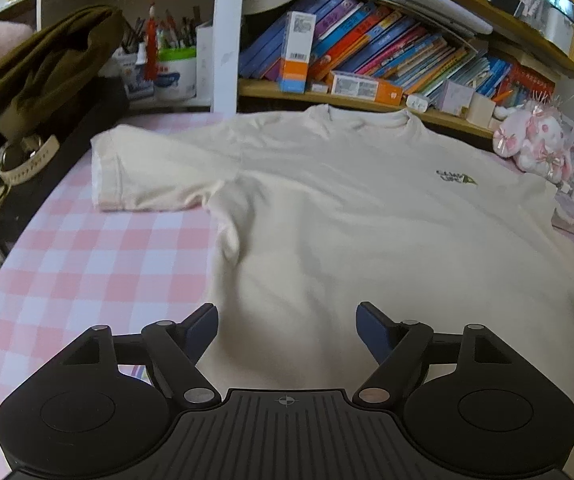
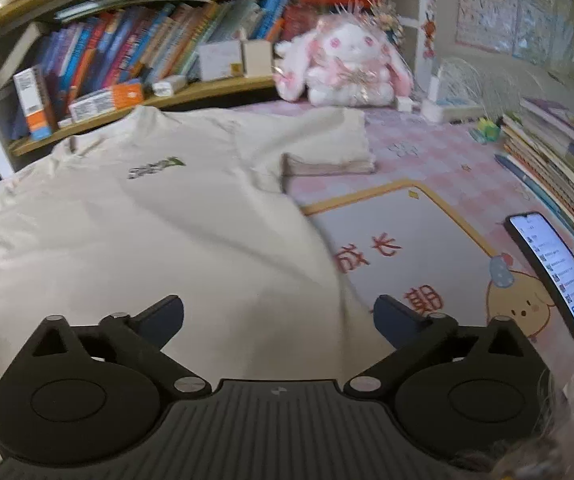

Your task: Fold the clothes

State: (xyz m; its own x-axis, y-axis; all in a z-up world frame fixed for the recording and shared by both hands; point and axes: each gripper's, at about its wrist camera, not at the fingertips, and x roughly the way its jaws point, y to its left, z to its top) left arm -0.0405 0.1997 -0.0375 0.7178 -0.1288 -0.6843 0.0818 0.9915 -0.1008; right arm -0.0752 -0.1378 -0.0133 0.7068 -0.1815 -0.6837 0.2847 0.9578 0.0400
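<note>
While cream T-shirt (image 1: 347,216) lies spread flat, front up, on pink-checked desk (image 1: 87,264), no fold yet begun; left claw (image 1: 287,324) wide open, empty, over hem; right claw (image 2: 279,316) wide open, empty, at shirt's right edge; next likely: pinch side edges, fold inward; phone (image 2: 555,276) near

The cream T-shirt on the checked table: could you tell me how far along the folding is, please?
Done: the cream T-shirt lies spread flat, front up, on the pink checked tablecloth, both sleeves out, no fold made. In hand: nothing; the left gripper and right gripper are open near the hem, not gripping. Left: every fold, sleeves and body.
</note>
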